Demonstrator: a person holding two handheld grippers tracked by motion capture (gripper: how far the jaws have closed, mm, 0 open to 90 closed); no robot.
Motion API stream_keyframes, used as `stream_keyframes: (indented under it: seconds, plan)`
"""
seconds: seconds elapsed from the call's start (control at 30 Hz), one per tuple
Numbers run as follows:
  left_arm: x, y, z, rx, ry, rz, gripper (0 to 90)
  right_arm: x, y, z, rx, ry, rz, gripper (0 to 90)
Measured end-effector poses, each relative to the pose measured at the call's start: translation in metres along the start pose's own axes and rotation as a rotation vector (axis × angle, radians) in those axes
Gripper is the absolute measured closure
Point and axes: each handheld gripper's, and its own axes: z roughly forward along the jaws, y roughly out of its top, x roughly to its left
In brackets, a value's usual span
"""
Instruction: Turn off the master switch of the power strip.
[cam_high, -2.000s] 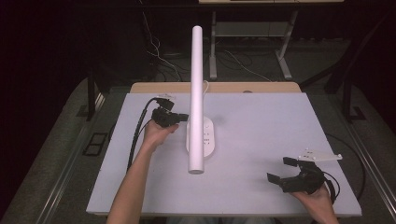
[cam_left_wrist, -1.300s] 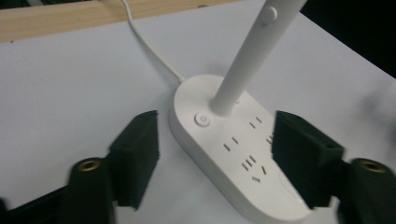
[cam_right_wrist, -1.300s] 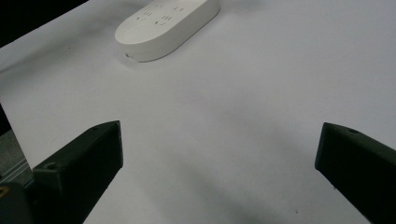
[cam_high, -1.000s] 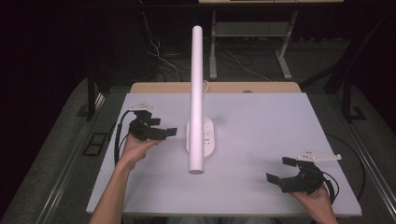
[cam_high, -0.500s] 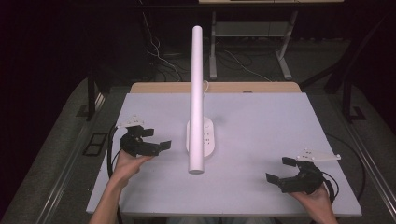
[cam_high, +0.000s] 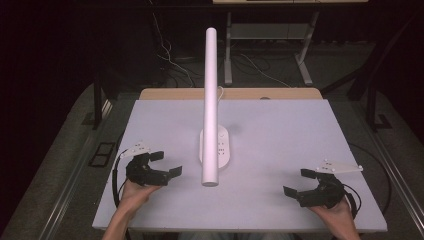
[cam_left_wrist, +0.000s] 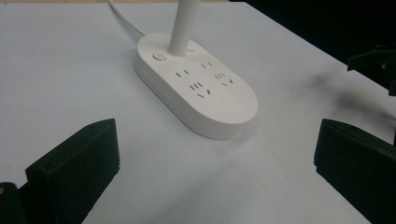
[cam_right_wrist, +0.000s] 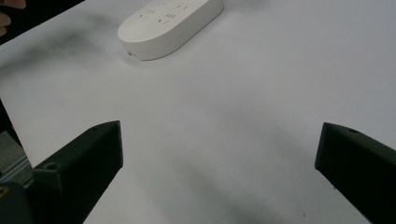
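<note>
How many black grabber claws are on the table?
2. The left black two-jaw gripper is held near the table's front-left, beside the white oval lamp base. The right black two-jaw gripper is near the front-right corner.

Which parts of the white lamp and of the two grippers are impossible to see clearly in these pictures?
- Lamp base, high view: its middle is covered by the lamp's bar.
- Sockets and button: too small in the high view; the left gripper view shows them.
- Lamp stem, left gripper view: cut by the top edge.
- Lamp base, right gripper view: cut by the top edge.
</note>
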Motion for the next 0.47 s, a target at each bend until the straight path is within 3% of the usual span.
stream_keyframes:
  seconds: [0.47]
  plan:
    - [-0.010, -0.020, -0.001, 0.012, -0.038, 0.014, 0.0, -0.001, -0.001, -0.001, -0.003, 0.004, -0.007, 0.2]
